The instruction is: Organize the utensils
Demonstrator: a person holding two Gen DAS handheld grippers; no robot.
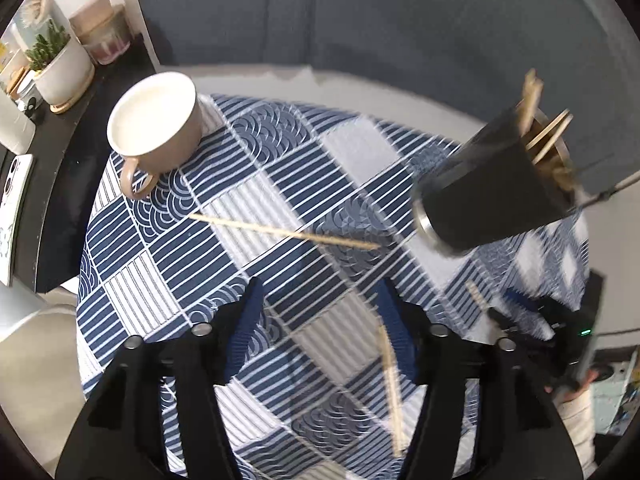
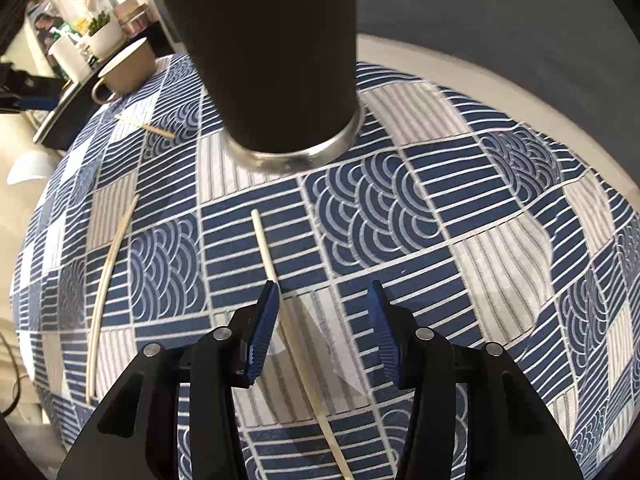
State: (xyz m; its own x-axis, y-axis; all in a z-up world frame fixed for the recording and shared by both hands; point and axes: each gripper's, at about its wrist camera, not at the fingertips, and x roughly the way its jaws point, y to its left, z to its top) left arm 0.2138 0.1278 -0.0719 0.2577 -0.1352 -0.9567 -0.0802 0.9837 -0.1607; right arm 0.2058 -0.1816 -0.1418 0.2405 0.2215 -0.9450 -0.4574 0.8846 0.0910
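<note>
A black tumbler [image 1: 492,196] with a steel base stands on the patterned cloth and holds several wooden utensils [image 1: 532,120]. In the right wrist view the tumbler [image 2: 276,60] rises just beyond my right gripper [image 2: 324,292], which is open. A wooden chopstick [image 2: 266,252] lies on the cloth and runs between its jaws, close to the left finger [image 2: 264,328]. My left gripper [image 1: 322,292] is open above the cloth. A blurred chopstick [image 1: 390,384] lies beside its right finger [image 1: 400,344]. Another chopstick [image 1: 280,232] lies ahead of it.
A beige mug [image 1: 160,128] sits at the cloth's far left corner. Two more chopsticks [image 2: 108,292] [image 2: 146,126] lie to the left in the right wrist view. A potted plant [image 1: 60,68], a jar and a phone [image 1: 14,204] stand on a dark shelf beyond.
</note>
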